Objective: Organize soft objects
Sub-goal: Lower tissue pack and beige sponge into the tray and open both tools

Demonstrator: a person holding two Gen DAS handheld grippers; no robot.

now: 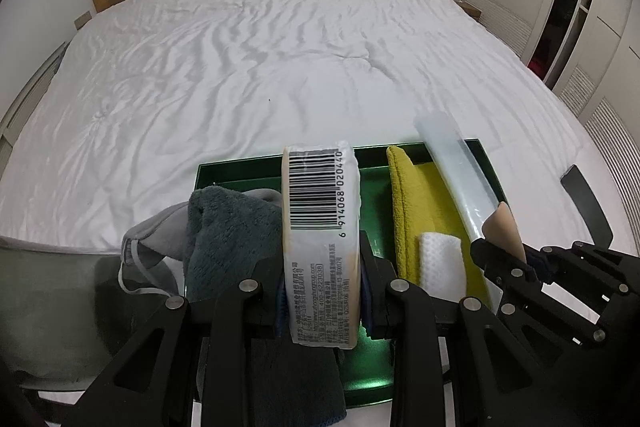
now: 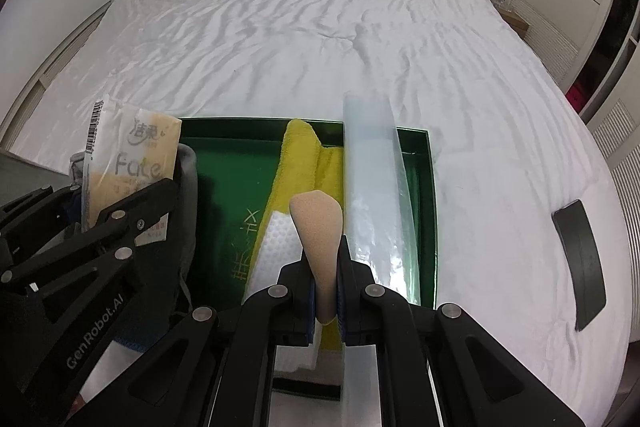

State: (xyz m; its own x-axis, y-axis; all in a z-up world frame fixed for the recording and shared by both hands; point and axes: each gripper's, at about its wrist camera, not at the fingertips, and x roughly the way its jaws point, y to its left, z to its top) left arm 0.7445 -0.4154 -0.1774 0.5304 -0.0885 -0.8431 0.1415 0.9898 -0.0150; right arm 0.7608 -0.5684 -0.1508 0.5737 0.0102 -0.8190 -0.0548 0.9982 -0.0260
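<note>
A wide bed [image 1: 280, 47] with a rumpled white sheet was seen filling both views. A green tray [image 2: 428, 187] was set at its near edge. Inside the tray a yellow towel [image 2: 298, 151] was laid, with a white cloth [image 2: 276, 247] on it and a clear plastic sleeve [image 2: 370, 195] along the right wall. A dark grey towel [image 1: 228, 227] and a face mask [image 1: 152, 243] were draped over the tray's left side.

The left claw [image 1: 322, 291] was clenched on a tissue pack [image 1: 320, 227], held upright over the tray. The right claw [image 2: 326, 291] was clenched on a beige sponge [image 2: 318, 227], above the white cloth.

Step judged: both items carried over the tray, placing not yet done. Next move would call for lowering each into a free spot, then letting go.
</note>
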